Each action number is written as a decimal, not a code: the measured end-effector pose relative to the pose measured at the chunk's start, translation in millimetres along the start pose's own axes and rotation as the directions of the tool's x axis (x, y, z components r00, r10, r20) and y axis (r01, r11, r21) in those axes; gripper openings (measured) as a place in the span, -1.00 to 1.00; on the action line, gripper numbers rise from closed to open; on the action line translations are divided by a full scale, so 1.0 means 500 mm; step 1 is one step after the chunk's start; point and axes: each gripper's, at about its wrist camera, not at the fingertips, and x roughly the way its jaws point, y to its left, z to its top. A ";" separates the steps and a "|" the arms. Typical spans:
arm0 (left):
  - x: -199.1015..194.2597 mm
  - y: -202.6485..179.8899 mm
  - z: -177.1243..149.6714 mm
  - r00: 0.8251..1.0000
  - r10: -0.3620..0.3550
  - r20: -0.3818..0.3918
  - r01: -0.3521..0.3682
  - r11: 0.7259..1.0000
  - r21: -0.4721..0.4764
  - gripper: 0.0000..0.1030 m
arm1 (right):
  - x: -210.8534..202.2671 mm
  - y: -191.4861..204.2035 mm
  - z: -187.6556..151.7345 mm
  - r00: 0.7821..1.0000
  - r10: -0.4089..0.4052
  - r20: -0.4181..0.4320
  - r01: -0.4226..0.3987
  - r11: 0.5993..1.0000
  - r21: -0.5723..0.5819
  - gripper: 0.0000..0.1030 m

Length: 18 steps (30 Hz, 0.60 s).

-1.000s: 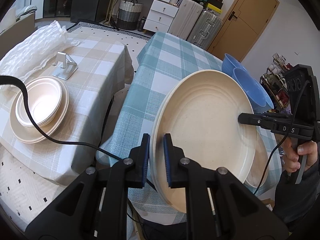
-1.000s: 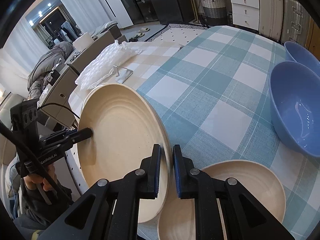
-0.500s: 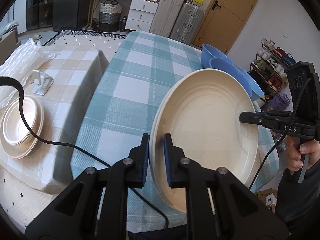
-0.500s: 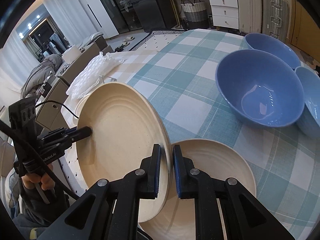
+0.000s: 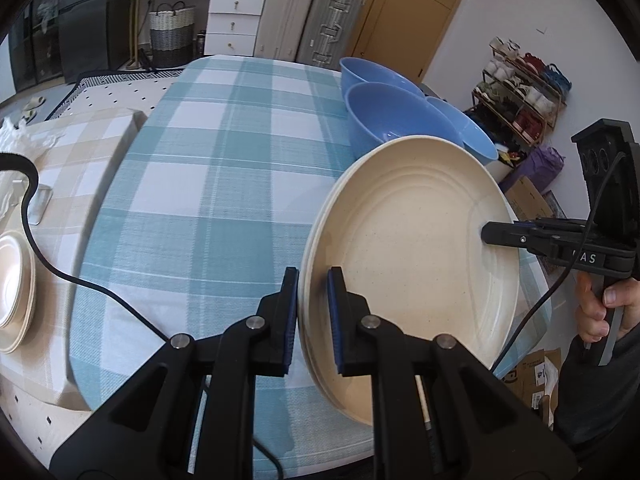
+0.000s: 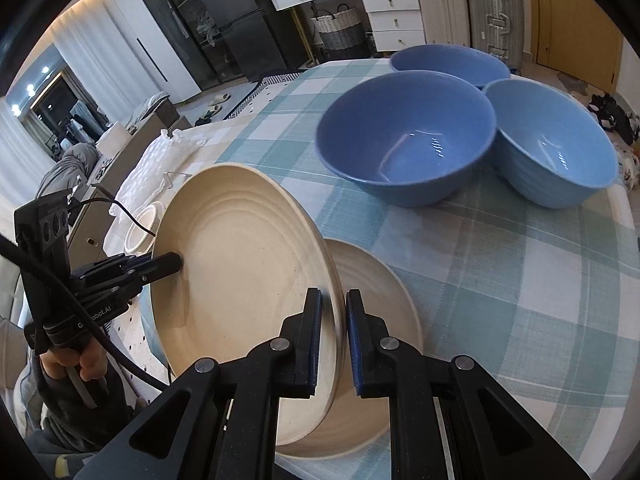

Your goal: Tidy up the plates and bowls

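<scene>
A large cream plate [image 5: 412, 272] [image 6: 240, 272] is held tilted above the teal checked table [image 5: 224, 184]. My left gripper [image 5: 312, 280] is shut on its near rim in the left wrist view. My right gripper [image 6: 334, 300] is shut on the opposite rim, and its fingers [image 5: 516, 236] show across the plate. The left gripper's fingers [image 6: 160, 266] show likewise in the right wrist view. A second cream plate [image 6: 372, 300] lies flat on the table under the held one. Three blue bowls [image 6: 404, 140] [image 6: 552, 148] [image 6: 448, 60] stand close together beyond.
A stack of cream dishes [image 5: 12, 292] sits on the beige checked table [image 5: 80, 148] to the left, with a metal stand [image 5: 40, 204] and bubble wrap [image 6: 152, 172] nearby. A black cable [image 5: 80, 280] trails over the teal table. Suitcases, drawers and a shoe rack [image 5: 520, 92] line the room's far side.
Both grippers have carried the plate sideways over the teal table, away from the beige table. The blue bowls have come closer and all three now show; the cream stack has slid to the left edge.
</scene>
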 end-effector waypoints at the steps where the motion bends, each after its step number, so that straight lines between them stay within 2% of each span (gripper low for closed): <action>1: 0.006 -0.010 0.002 1.000 -0.003 -0.004 0.003 1.000 0.006 -0.78 | -0.003 -0.006 -0.003 1.000 -0.004 0.002 0.004 1.000 0.006 -0.76; 10: 0.047 -0.070 0.004 0.999 -0.013 -0.040 0.015 0.999 0.050 -0.78 | -0.014 -0.065 -0.037 1.000 -0.022 -0.010 0.022 0.998 0.051 -0.76; 18: 0.072 -0.062 -0.001 0.998 -0.008 -0.069 0.011 0.999 0.045 -0.78 | 0.013 -0.066 -0.043 0.999 -0.027 -0.032 0.029 0.998 0.059 -0.76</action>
